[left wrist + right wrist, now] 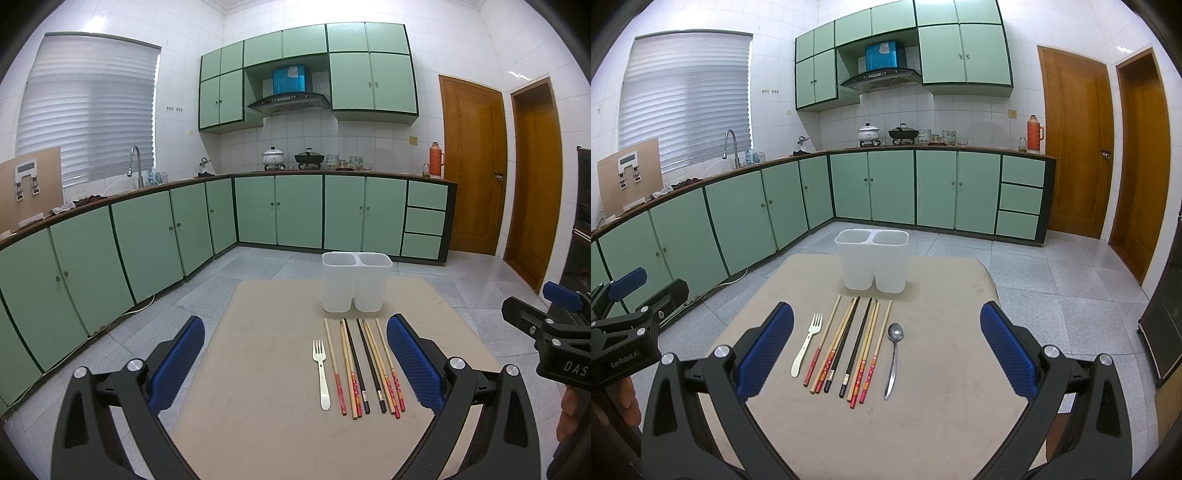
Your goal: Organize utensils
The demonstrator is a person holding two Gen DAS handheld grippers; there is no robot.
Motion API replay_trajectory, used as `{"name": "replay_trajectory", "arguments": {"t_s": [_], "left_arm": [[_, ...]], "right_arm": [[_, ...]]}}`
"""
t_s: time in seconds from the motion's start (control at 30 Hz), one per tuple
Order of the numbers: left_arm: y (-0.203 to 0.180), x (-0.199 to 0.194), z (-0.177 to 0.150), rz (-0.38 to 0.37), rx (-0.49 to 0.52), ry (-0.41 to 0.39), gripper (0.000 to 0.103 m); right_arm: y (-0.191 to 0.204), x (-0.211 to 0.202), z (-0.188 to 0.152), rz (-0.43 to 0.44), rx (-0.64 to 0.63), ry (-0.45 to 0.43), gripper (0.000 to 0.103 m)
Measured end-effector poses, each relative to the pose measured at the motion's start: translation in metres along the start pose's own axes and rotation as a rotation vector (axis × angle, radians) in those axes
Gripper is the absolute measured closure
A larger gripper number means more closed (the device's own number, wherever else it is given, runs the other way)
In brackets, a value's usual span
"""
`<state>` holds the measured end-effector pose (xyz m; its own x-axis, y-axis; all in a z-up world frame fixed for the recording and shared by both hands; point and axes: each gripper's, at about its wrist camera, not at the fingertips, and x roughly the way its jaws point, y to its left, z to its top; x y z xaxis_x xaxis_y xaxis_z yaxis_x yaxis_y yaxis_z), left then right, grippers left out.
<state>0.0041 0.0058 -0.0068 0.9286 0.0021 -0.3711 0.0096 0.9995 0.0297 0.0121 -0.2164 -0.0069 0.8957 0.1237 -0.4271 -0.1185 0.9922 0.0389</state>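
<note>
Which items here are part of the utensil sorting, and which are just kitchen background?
Job: fork, chopsticks, spoon, two-compartment white holder.

Background: pots and thermos on the counter, faucet.

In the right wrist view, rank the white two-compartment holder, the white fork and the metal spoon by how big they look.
1. White holder, clearly largest, though farthest from the camera.
2 and 3. Metal spoon and white fork: similar apparent length at similar distance, so no firm ranking between them.
</note>
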Motion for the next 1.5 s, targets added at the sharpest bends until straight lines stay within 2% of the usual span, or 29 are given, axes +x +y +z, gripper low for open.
{"name": "replay_trajectory", "arguments": {"t_s": [1.5], "left_arm": [[0.0031,0.0033,-0.0001,0.009,-0.002,0.014,0.006]], "right_arm": [[-0.0030,0.0022,-0.0037,-0.001,0.004,0.006,0.005]]}}
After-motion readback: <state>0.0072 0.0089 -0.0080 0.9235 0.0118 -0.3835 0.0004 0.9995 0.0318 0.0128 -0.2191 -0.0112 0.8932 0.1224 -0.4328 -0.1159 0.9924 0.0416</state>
